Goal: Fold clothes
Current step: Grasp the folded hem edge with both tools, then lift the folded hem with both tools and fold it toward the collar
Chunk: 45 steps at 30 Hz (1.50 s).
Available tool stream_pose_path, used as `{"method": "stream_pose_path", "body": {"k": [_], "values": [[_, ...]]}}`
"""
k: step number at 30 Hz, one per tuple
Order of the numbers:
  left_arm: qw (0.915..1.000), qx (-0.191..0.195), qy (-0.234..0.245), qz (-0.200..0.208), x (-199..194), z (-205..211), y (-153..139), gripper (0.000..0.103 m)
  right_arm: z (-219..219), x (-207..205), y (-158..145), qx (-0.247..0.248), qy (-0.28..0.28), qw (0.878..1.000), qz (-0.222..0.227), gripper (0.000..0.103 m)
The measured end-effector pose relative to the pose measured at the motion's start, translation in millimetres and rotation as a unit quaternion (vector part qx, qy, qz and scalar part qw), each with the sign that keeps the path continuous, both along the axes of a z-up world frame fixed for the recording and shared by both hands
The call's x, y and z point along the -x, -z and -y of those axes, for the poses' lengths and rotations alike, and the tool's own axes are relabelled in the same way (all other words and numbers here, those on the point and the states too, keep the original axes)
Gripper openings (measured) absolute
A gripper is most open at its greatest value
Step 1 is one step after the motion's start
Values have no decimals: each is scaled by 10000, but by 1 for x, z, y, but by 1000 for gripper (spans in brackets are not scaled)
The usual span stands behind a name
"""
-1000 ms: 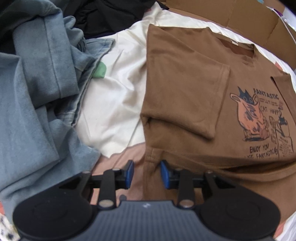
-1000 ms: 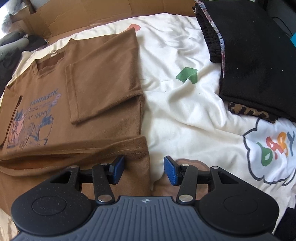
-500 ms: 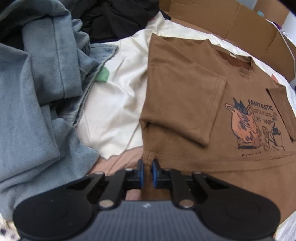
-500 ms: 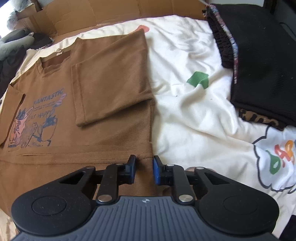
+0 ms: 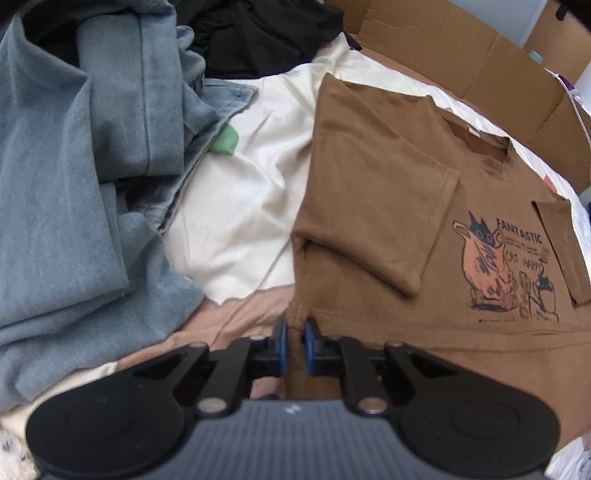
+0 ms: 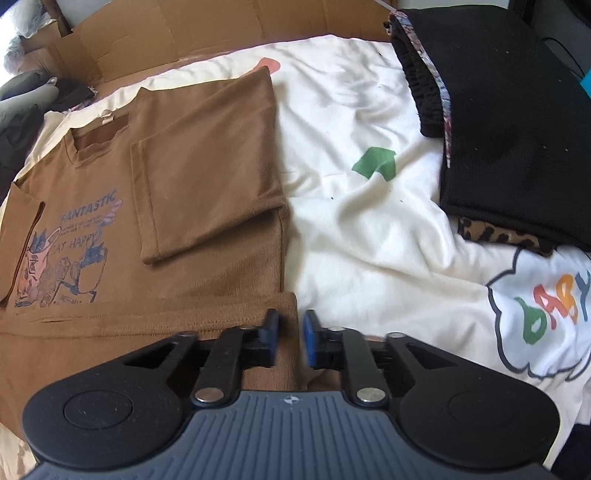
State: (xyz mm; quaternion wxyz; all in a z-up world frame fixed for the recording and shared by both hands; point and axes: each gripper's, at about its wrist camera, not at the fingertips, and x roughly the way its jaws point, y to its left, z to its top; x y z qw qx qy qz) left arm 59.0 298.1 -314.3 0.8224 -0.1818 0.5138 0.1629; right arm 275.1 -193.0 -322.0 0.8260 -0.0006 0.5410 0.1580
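Denim heap (image 5: 74,192) left, black stack (image 6: 517,122) right — sheet (image 6: 369,229) clear

2 wrist fisheyes, low, close, facing forward, probably sharing the brown shirt (image 5: 369,192) (image 6: 207,155)

Cardboard (image 6: 192,33): flattened, along bed's far edge.
Bedsheet (image 6: 369,229): cream, green patch, "BABY" print.

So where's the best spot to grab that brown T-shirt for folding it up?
At the two bottom corners of the brown T-shirt, coming in from the hem end nearest the cameras. Both sleeves are already folded in, making a long strip, so the hem lifts straight toward the collar. The left claw and right claw are each closed on a bottom corner.
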Motion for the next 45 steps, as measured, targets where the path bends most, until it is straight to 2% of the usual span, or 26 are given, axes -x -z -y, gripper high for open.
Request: {"method": "stream_pose_path", "body": {"k": [2,6,8,10,11,19,23,29,34,36,38,39,40,42,43,44,45], "values": [[10000,8,77,11,-1,0,1,15,-1,-4,3,-26,-23,10000,-66,42],[9998,11,188,-38,-3,1,5,16,-3,-5,0,-6,-51,10000,-63,41],[9998,34,193,-62,-2,0,7,14,-4,-5,-4,11,-61,10000,-17,27],[9998,-4,184,-19,0,1,6,11,-4,-5,-8,28,-71,10000,29,8],[9998,-19,175,12,2,1,4,9,-5,-4,-10,37,-76,10000,52,5],[9992,-157,107,342,7,-1,-19,7,-10,-3,-31,198,-264,9988,359,3],[9983,-220,79,527,2,-4,-30,7,-9,-11,-41,262,-134,9982,514,3],[9987,-217,56,450,-17,-10,-20,7,-15,-26,-23,404,-122,9985,353,3],[9996,-158,74,221,-30,-12,2,9,-16,-33,-4,201,10,9998,84,7],[9998,-84,23,197,-31,-14,9,12,-15,-31,-5,75,16,9999,130,8],[9996,55,-10,271,-27,-16,12,13,-15,-28,-6,74,-46,9997,215,17],[9996,78,6,285,-26,-16,13,13,-15,-27,-7,74,-51,9997,223,32],[9995,101,22,300,-24,-16,14,13,-15,-27,-8,74,-56,9997,230,36],[9995,131,63,274,-22,-16,15,14,-14,-25,-10,75,-66,9996,245,36],[9995,128,71,270,-22,-16,15,14,-14,-24,-11,75,-71,9996,253,34],[9996,111,67,270,-21,-15,15,14,-13,-23,-11,75,-76,9996,260,28],[9996,90,60,270,-21,-15,14,12,-13,-23,-12,75,-81,9996,268,6]]}}
